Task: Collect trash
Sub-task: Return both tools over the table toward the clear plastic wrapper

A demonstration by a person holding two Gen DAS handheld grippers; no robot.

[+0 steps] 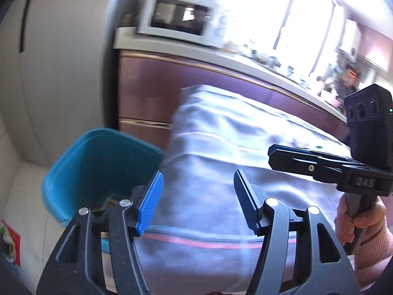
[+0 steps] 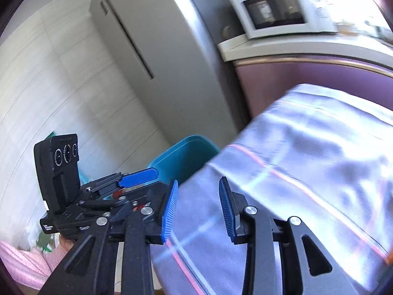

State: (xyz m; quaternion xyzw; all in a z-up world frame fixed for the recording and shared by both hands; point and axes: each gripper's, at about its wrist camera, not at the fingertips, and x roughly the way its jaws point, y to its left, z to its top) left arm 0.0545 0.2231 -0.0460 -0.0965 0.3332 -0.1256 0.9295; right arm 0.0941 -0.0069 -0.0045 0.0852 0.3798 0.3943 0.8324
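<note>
A teal trash bin (image 1: pixel 98 169) stands on the floor beside the cloth-covered table (image 1: pixel 221 142), with brownish scraps (image 1: pixel 110 200) at its bottom. My left gripper (image 1: pixel 199 175) is open, nothing between its blue pads, and hovers over the table's edge just right of the bin. My right gripper (image 2: pixel 199 182) is also open and empty, above the table's corner. The bin (image 2: pixel 186 154) shows beyond that corner in the right wrist view. Each gripper appears in the other's view: the right gripper (image 1: pixel 277 153) at the right, the left gripper (image 2: pixel 145 175) at the left, near the bin.
A white microwave (image 1: pixel 176 16) sits on a counter (image 1: pixel 245 61) above purple cabinets. A grey fridge (image 2: pixel 157 49) stands left of it. The floor (image 1: pixel 27 196) is pale tile, with a red packet (image 1: pixel 11 243) lying at the left. A pink-sleeved hand (image 1: pixel 356 218) holds the right gripper.
</note>
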